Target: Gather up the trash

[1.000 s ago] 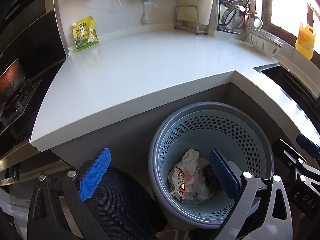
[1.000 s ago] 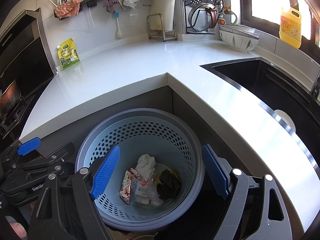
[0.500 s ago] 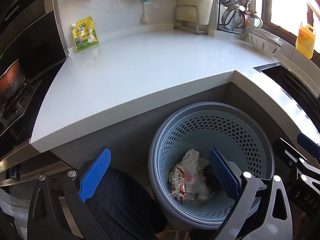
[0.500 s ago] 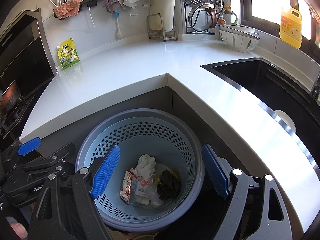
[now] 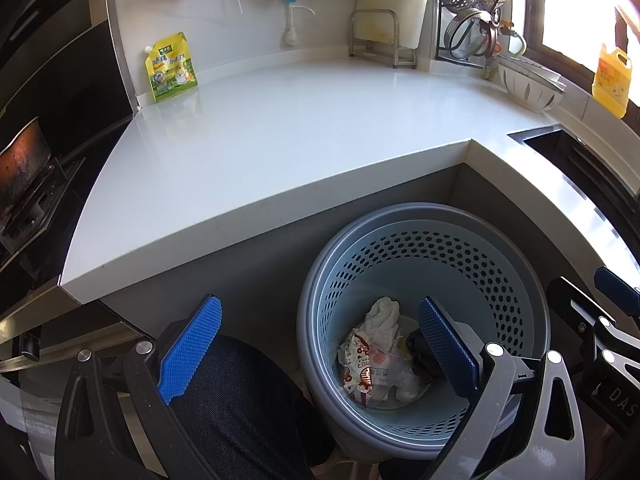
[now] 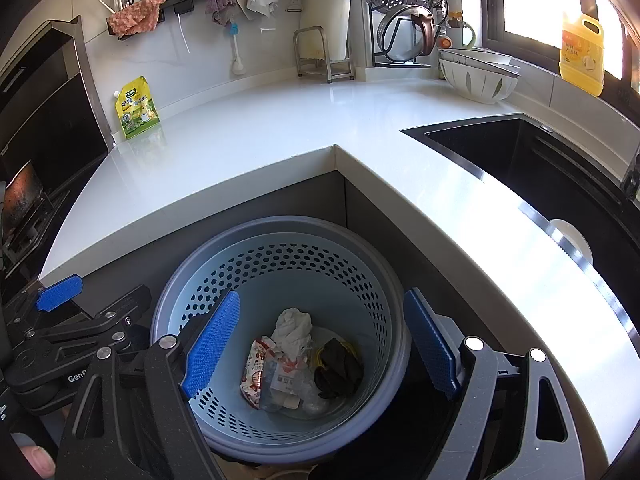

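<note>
Pale blue perforated plastic bin (image 6: 280,312) sits on the floor, tucked into the inner corner of the white surface (image 6: 280,132), likely so that scraps drop straight in. At its bottom lie the trash: a crumpled white tissue (image 6: 294,326), a red-and-white snack wrapper (image 6: 256,372) and a black crumpled scrap (image 6: 338,368), touching one another. Right tool (image 6: 320,344) hangs above the bin mouth, jaws wide apart, empty. Left tool (image 5: 320,348) likewise spread, gripping nothing, over the near rim. Yellow-green pouch (image 5: 170,66) stands by the wall, well apart.
</note>
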{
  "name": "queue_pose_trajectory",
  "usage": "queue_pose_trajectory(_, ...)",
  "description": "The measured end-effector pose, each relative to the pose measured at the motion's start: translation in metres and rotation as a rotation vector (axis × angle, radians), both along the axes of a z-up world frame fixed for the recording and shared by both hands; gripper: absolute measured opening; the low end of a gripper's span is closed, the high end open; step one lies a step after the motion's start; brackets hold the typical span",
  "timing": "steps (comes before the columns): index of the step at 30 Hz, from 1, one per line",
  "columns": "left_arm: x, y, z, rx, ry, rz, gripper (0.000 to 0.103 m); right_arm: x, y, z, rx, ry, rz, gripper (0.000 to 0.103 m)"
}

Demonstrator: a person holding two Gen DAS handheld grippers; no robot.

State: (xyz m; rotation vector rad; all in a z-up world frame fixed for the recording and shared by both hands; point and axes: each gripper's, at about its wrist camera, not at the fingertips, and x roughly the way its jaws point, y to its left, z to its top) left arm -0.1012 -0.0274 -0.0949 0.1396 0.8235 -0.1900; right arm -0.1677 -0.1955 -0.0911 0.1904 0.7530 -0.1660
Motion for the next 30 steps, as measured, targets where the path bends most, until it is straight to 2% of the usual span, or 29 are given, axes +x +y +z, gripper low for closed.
queue_pose_trajectory(30, 0.0009, 0.0024, -0.0045, 0.01, -0.004, 0.009, 0.097, 0.0005, 0.0029, -0.0017, 0.003, 0.003, 0.004, 0.08)
